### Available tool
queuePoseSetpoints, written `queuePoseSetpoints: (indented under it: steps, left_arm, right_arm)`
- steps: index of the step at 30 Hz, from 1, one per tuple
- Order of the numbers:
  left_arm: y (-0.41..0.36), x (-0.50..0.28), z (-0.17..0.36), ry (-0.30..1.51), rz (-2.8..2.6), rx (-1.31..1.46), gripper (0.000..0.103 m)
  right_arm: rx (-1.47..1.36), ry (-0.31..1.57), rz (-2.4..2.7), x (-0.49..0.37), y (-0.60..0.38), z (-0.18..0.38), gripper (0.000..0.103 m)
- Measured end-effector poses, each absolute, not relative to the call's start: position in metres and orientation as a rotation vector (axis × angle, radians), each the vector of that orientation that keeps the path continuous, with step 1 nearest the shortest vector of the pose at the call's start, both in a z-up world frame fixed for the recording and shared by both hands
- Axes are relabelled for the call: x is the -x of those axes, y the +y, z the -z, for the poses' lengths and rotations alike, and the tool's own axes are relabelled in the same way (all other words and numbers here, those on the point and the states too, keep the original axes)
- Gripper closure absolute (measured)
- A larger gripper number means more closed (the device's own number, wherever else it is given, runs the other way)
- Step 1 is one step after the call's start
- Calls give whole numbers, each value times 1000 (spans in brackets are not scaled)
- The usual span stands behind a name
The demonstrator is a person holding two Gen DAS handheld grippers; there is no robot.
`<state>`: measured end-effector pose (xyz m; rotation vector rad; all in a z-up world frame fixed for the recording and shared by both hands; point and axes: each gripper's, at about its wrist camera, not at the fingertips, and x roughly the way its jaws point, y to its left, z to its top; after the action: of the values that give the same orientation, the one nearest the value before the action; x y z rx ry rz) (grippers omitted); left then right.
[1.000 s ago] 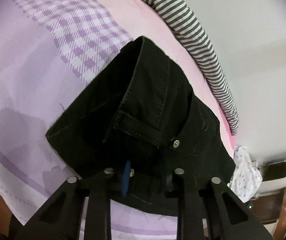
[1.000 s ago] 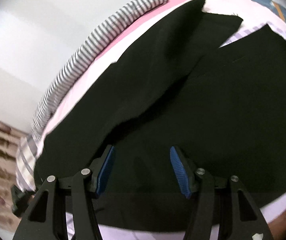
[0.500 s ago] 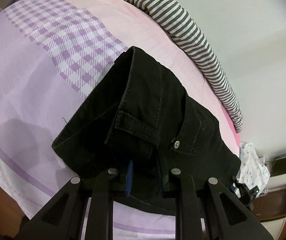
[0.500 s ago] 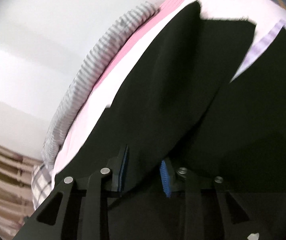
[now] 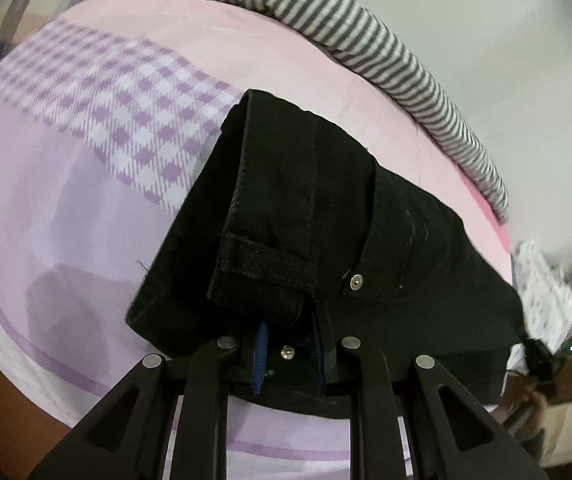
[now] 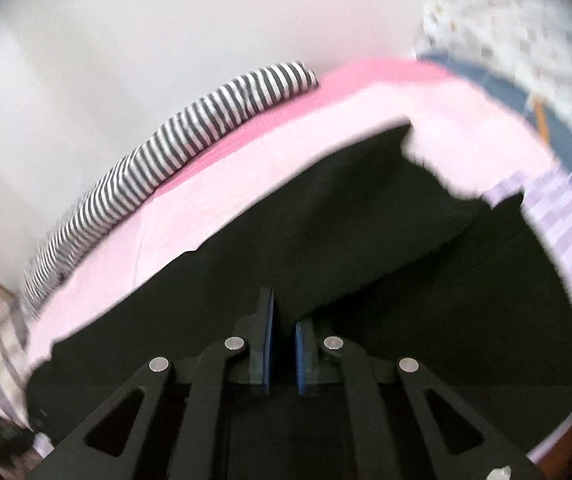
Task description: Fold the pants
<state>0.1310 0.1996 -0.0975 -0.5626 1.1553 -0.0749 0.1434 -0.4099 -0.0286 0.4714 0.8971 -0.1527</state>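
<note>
Both grippers clamp the black pants (image 5: pixel 325 208): left gripper (image 5: pixel 289 344) at the waistband, right gripper (image 6: pixel 284 344) having just closed on a leg; next, carry it over.

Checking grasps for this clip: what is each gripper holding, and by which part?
Left gripper pinches the black pants at the waistband by the button; right gripper, jaws just closed, grips a fold of pants leg fabric.

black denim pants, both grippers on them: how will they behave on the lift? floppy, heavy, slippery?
Likely floppy: the black denim pants drape in a folded hump from the left gripper and sag between grips. Probably weighty for cloth, given thick seams and the metal rivet. The right gripper has just been closing on a thin fold; slipping seems unlikely on the textured blue pads.
</note>
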Motion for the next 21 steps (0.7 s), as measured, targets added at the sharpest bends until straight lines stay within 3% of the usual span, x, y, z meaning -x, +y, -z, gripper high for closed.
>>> queuePoseSetpoints:
  steps: [5, 21]
  left_arm:
    - [198, -133, 93, 1184, 121, 405, 85]
    - [189, -117, 97, 1219, 180, 167, 84]
  right_arm:
    - [-401, 933, 167, -102, -392, 17, 97]
    - [-418, 1089, 211, -61, -384, 64, 97]
